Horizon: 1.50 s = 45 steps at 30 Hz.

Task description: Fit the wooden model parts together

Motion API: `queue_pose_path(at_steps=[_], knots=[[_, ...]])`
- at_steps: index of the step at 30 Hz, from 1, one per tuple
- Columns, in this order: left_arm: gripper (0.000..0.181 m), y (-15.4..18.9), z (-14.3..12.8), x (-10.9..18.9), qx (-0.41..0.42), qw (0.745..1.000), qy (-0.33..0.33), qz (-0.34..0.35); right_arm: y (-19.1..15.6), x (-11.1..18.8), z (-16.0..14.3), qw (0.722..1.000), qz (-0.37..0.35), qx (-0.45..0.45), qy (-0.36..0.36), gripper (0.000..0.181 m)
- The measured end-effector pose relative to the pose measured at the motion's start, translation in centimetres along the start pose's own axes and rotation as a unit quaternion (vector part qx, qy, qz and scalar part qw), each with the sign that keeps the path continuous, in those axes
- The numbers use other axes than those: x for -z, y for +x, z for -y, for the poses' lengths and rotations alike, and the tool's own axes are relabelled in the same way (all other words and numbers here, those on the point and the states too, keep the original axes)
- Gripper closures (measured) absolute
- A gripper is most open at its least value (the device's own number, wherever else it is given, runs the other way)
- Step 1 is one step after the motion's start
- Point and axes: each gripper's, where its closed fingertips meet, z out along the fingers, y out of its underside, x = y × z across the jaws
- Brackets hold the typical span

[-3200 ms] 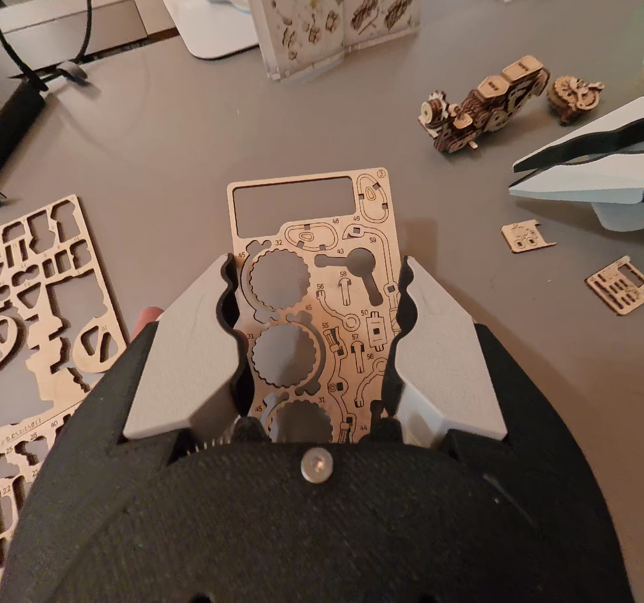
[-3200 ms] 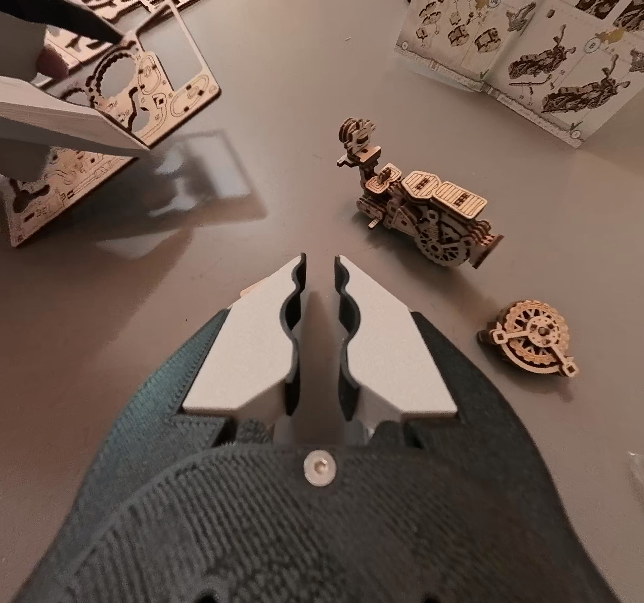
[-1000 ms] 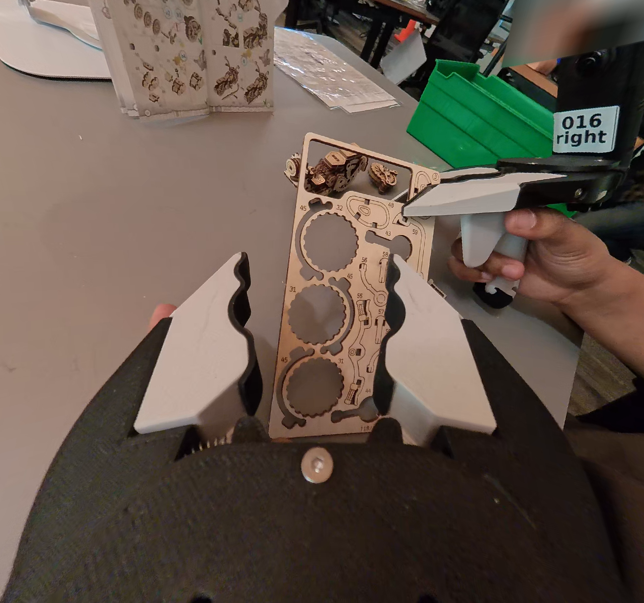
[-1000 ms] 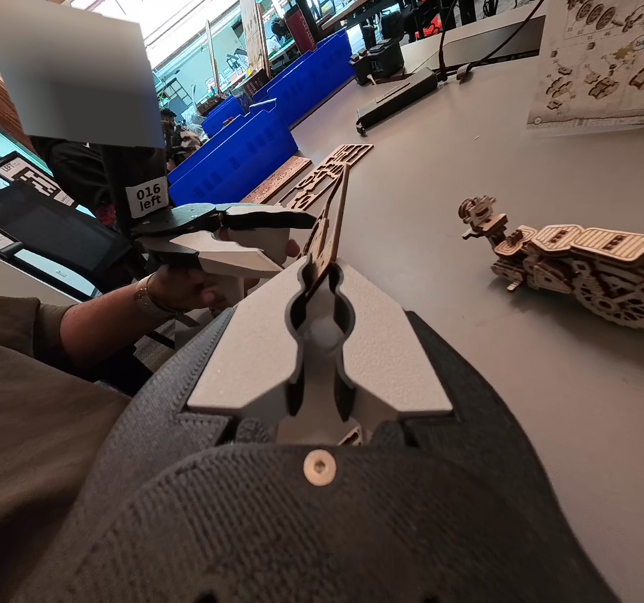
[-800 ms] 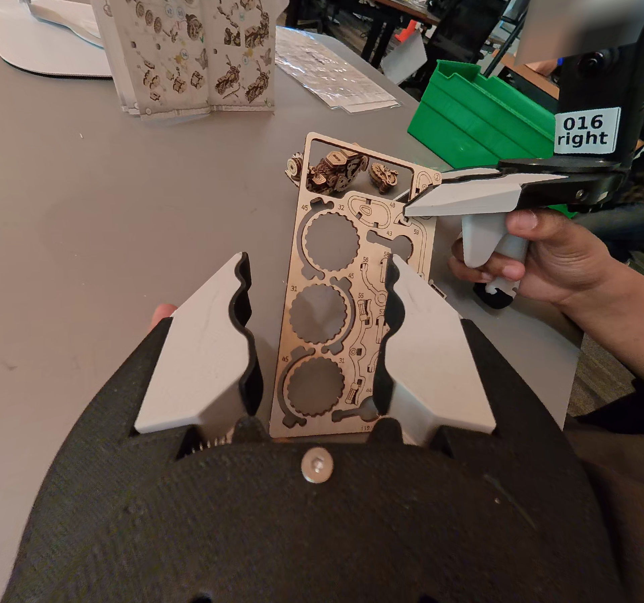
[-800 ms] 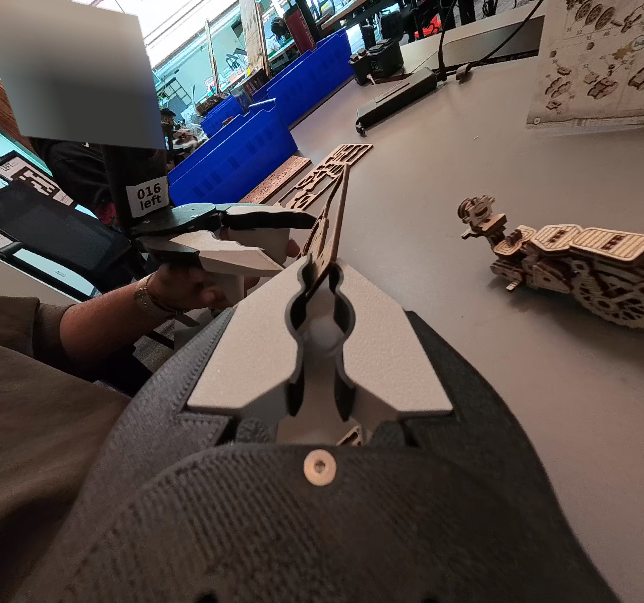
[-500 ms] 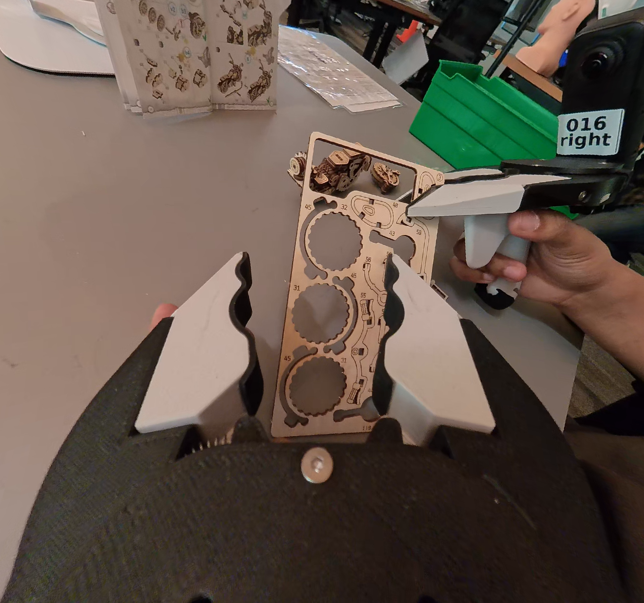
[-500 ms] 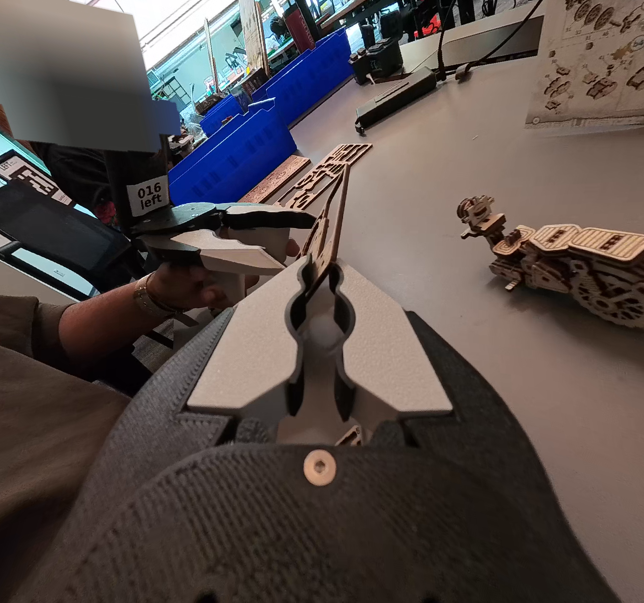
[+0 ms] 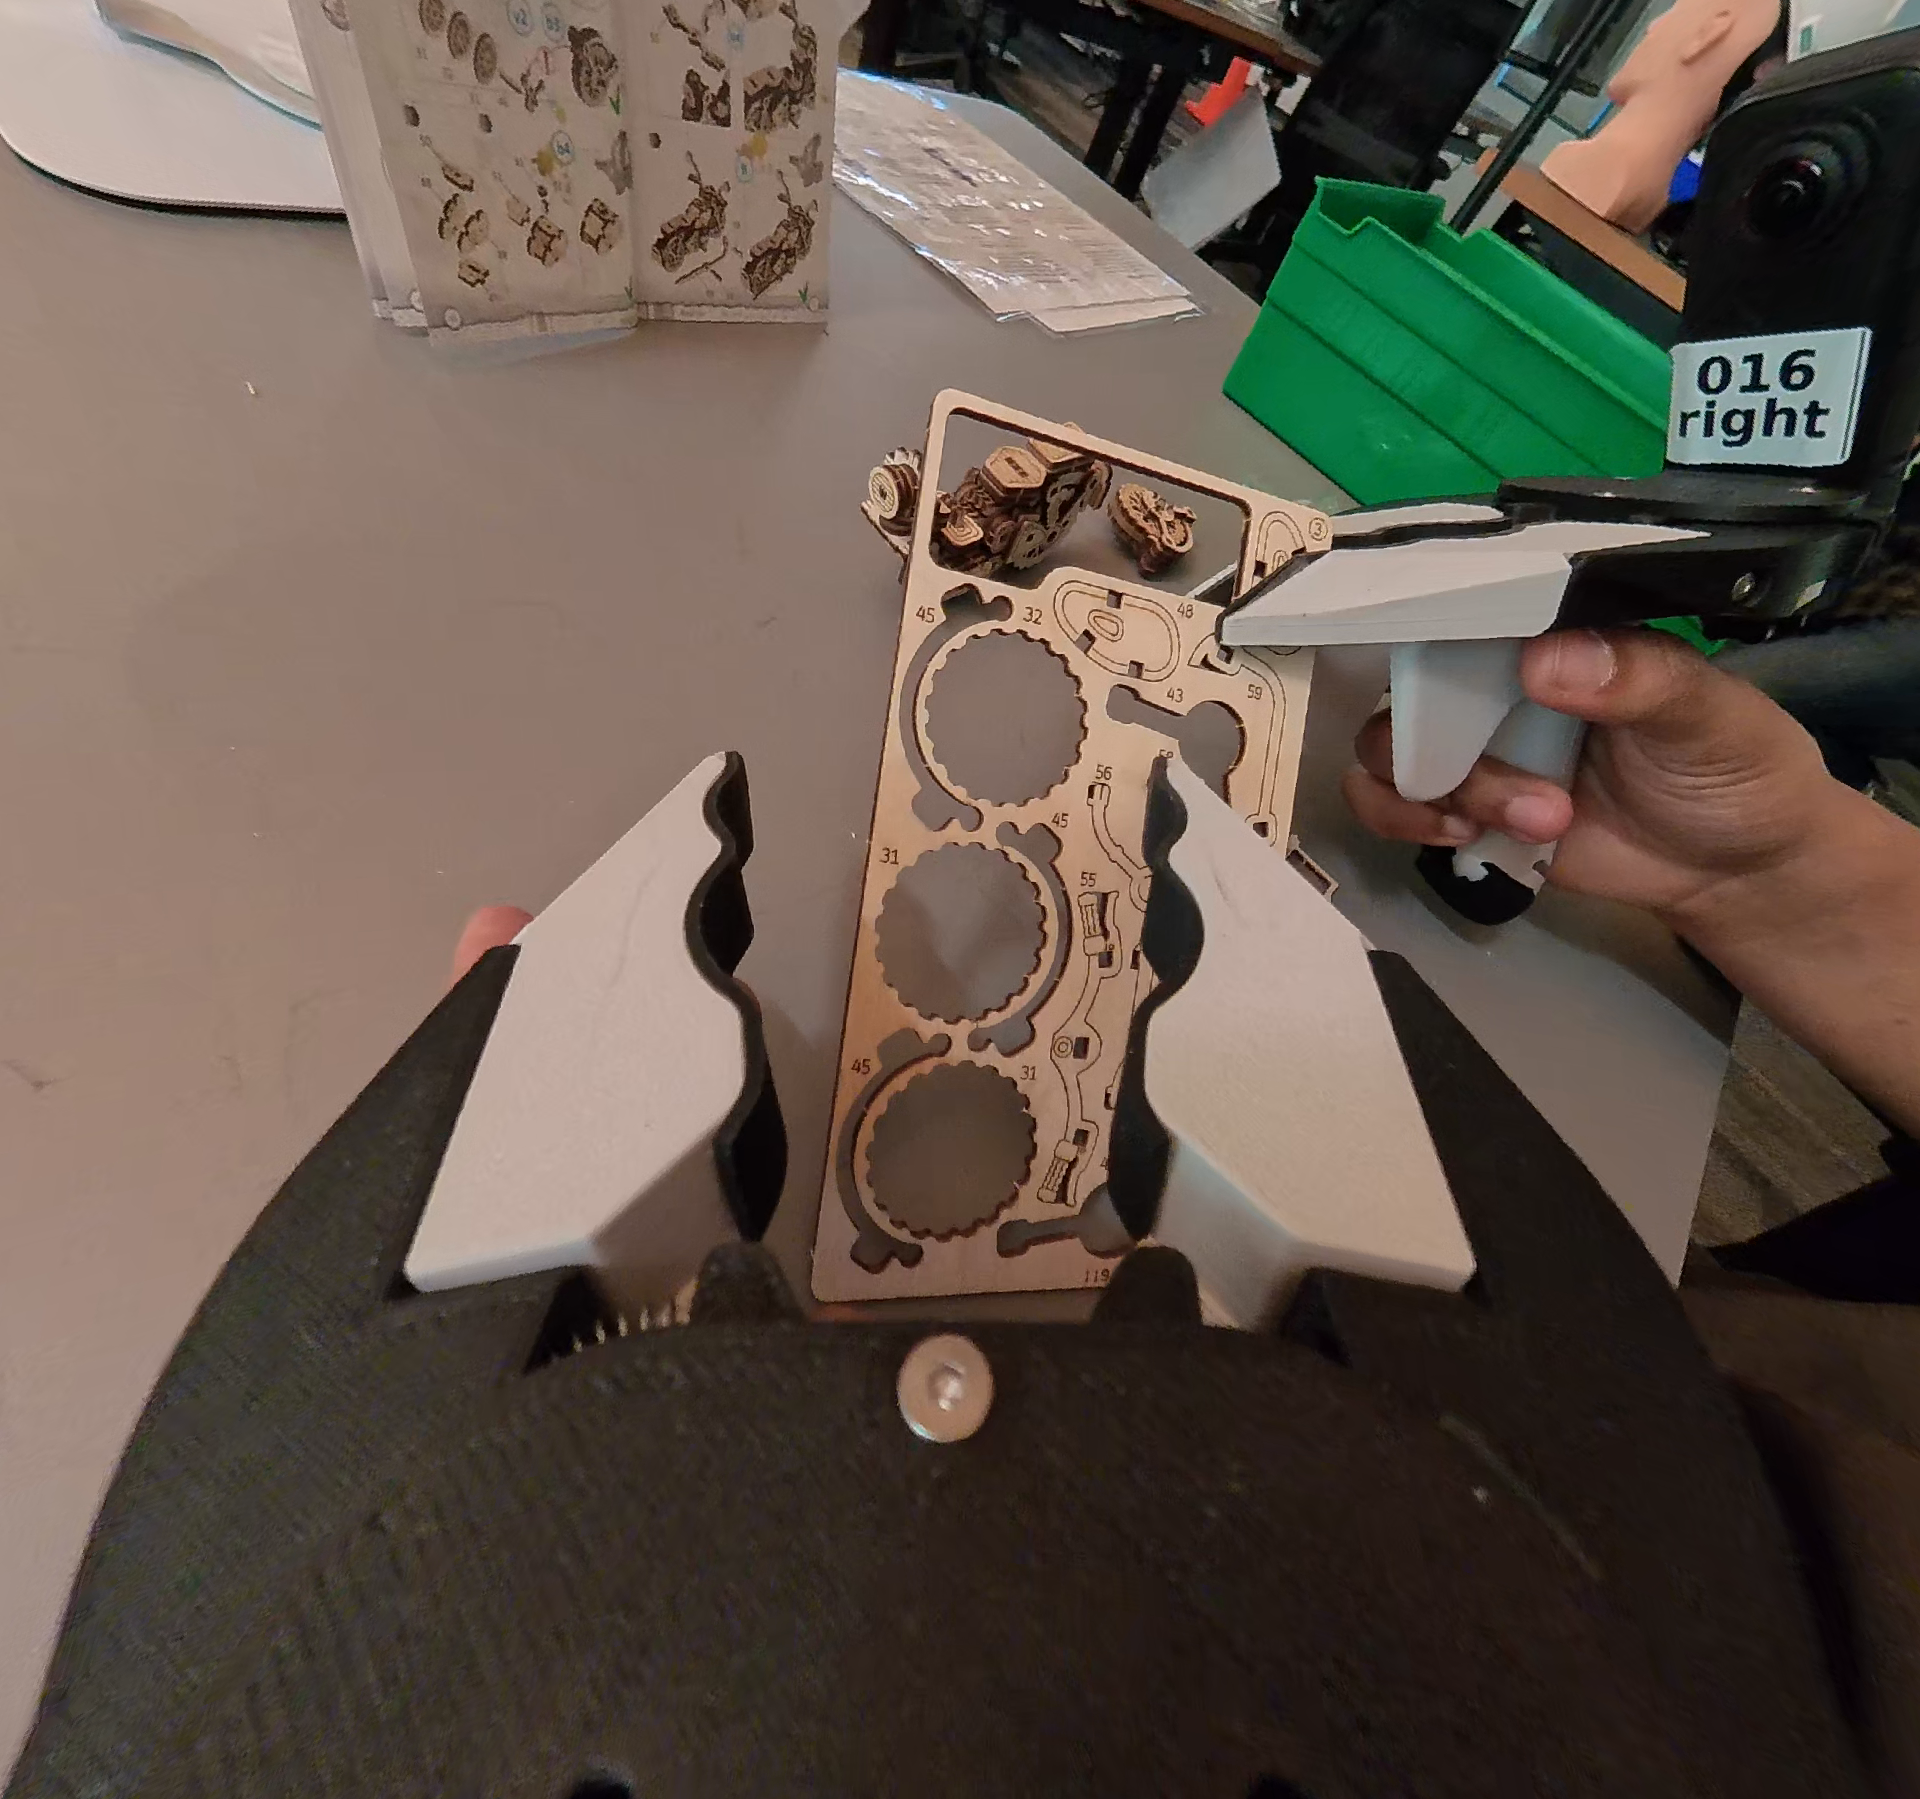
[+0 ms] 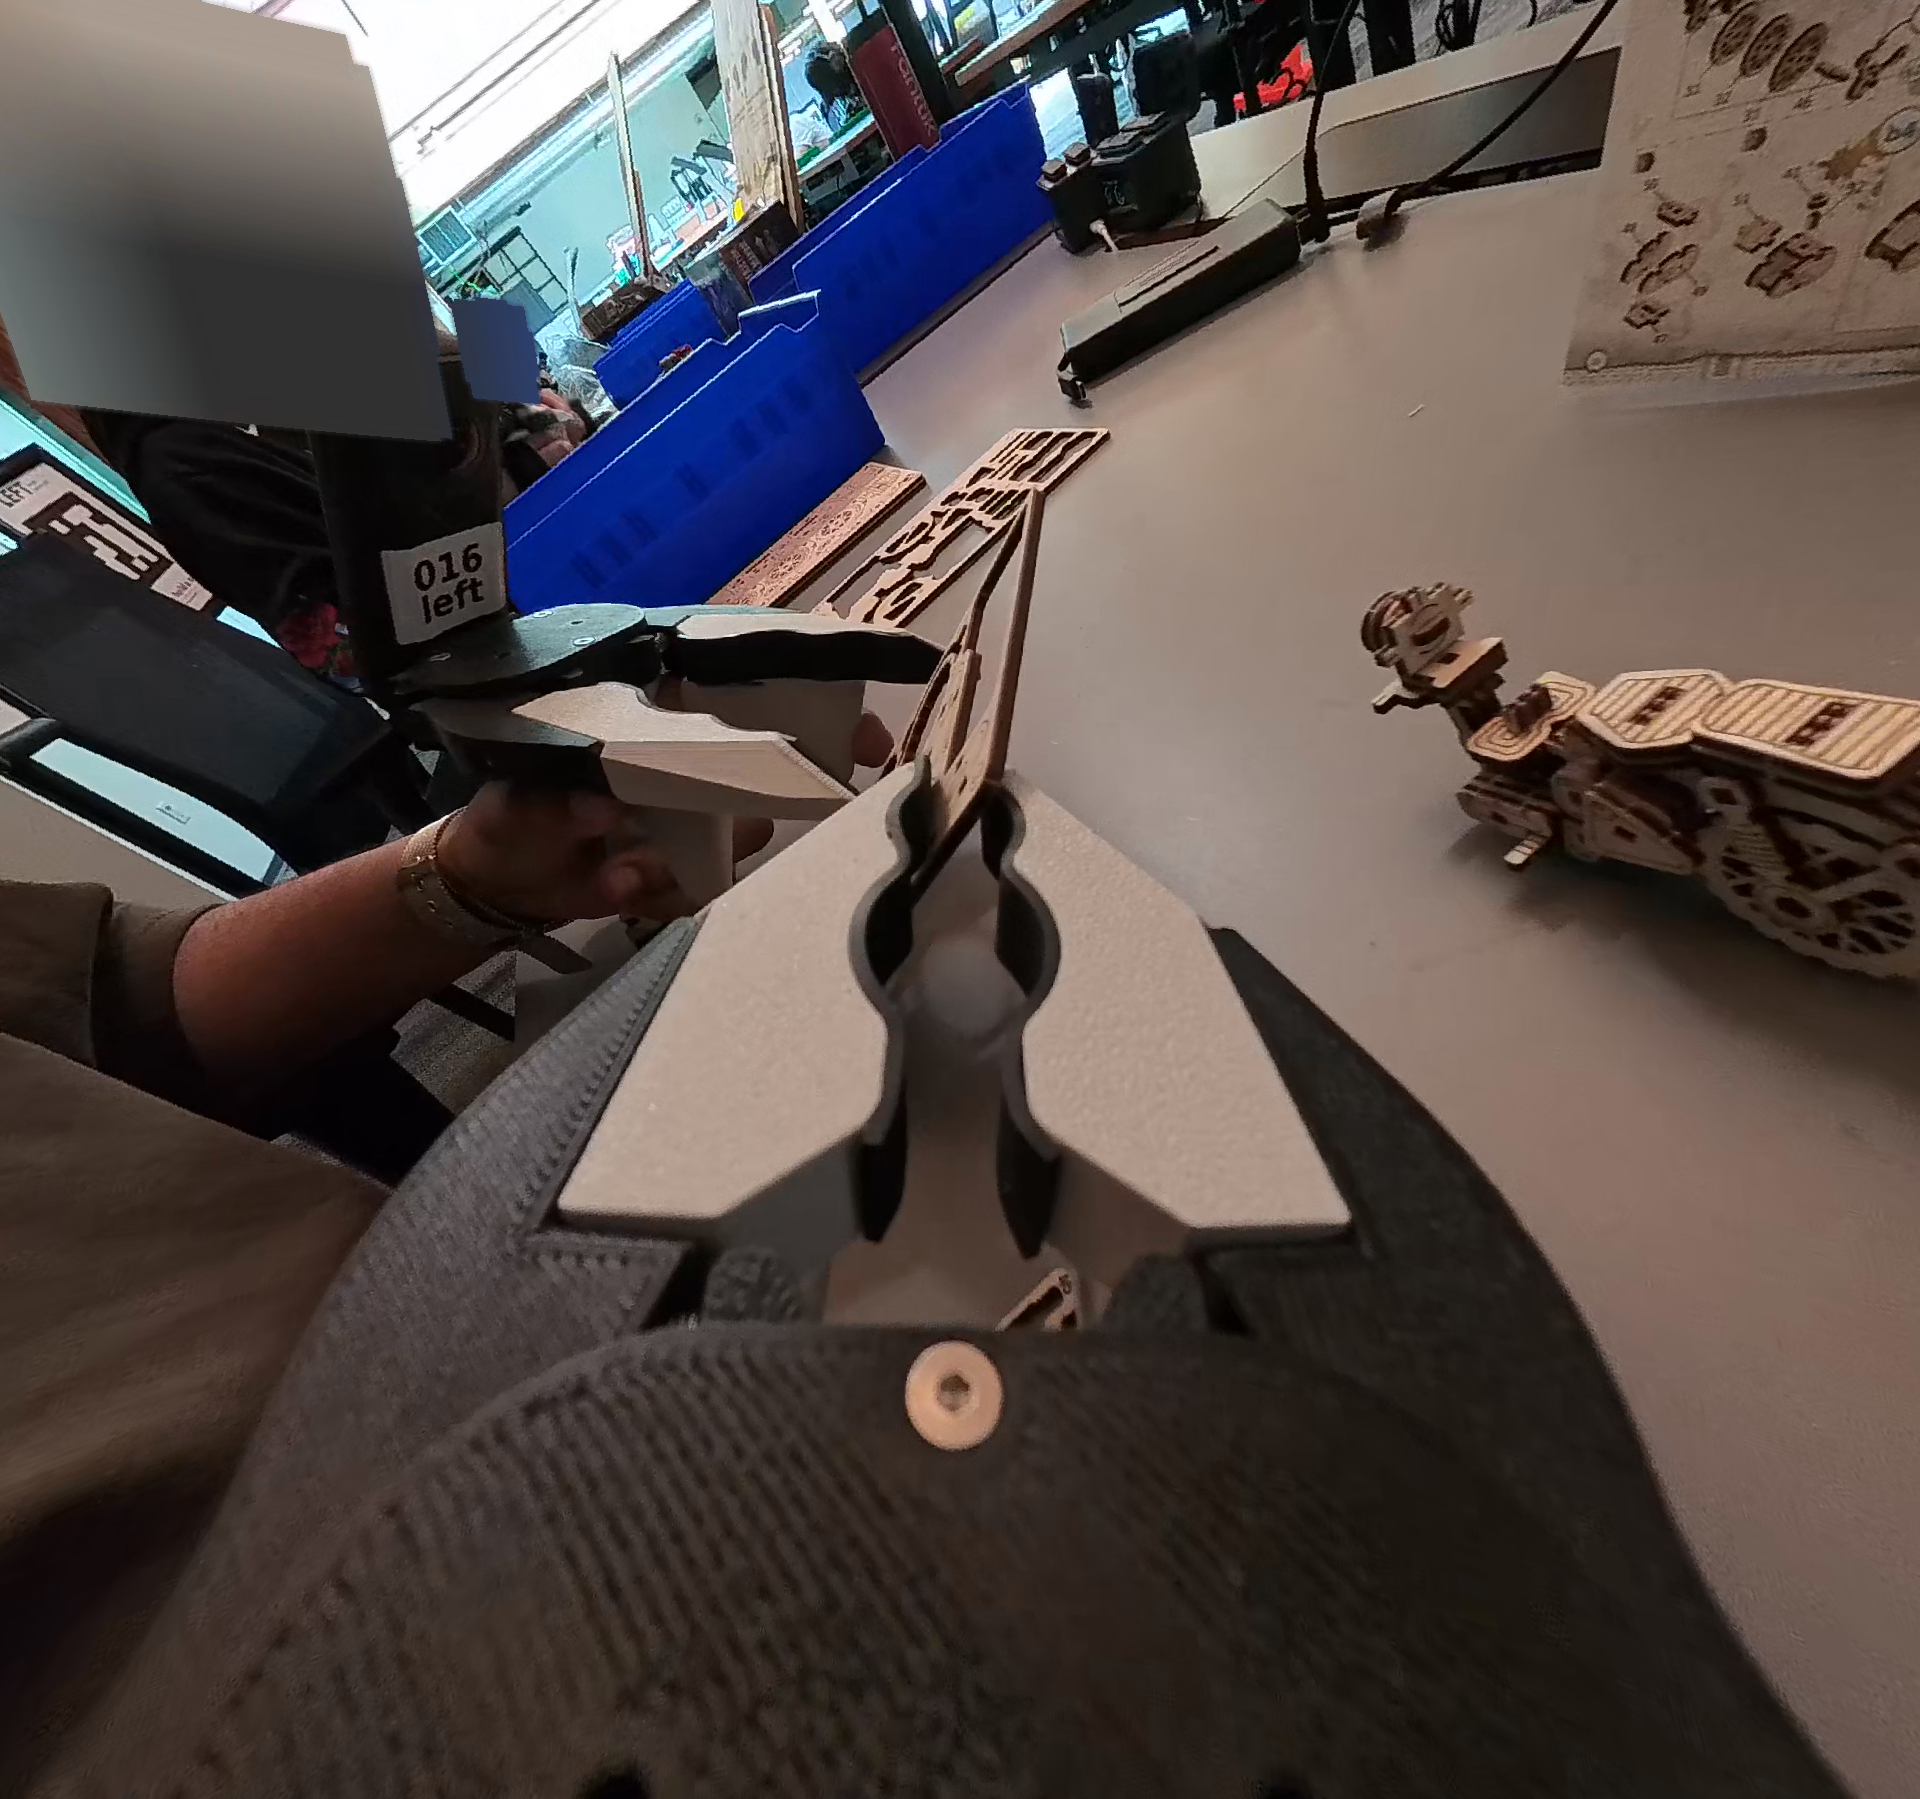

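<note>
Wooden parts sheet (image 9: 1081,876) held upright above the grey tabletop (image 9: 416,606), seen face-on from the left wrist view and edge-on (image 10: 982,710) from the right. Left tool (image 9: 940,783) has its fingers spread wide; the sheet sits between them, its right edge against the right finger (image 9: 1247,1022), clear gap to the left finger (image 9: 623,1022), so cannot tell if it really grips. Right tool (image 10: 951,793) is closed, tips pinching the sheet's upper right corner; same tool shows side-on (image 9: 1455,586) in the left view, with a hand (image 9: 1662,814) on its handle. Half-built wooden motorbike (image 10: 1683,814) lies on the tabletop beyond the sheet, a small wooden wheel piece (image 9: 1153,523) just beside it. Instruction leaflet (image 9: 582,108) stands at the back, more flat parts sheets (image 10: 966,523) lie far left, green bin (image 9: 1434,367) at the right tabletop edge, blue bins (image 10: 727,461) off to the left.
</note>
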Motion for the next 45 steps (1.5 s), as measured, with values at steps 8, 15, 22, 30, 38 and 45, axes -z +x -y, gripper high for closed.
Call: queue_pose_path(at_steps=[8,15,22,30,38,45], knots=[[0.105,0.4,0.3,0.1,0.034,0.999,0.006,-0.032,-0.9,-0.1,-0.1,1.0,0.029,-0.004,-0.003,0.175],[0.142,2.6,0.0,0.5,0.089,0.987,-0.014,-0.137,-2.0,-0.2,-0.4,0.998,0.064,-0.006,-0.014,0.176],[0.181,2.9,1.2,1.5,0.139,0.971,0.01,-0.195,-1.2,-0.4,-0.4,0.999,0.042,-0.013,-0.009,0.158],[0.181,3.7,2.0,2.2,0.17,0.955,0.021,-0.241,-1.4,-1.0,-1.0,0.999,0.04,-0.025,-0.022,0.142],[0.181,4.8,2.1,2.5,0.178,0.945,0.023,-0.274,-2.3,-0.5,-0.1,0.995,0.082,-0.058,0.001,0.164],[0.156,5.0,1.5,2.3,0.164,0.949,0.011,-0.271,-3.2,0.1,0.7,0.987,0.132,-0.089,0.021,0.18]])
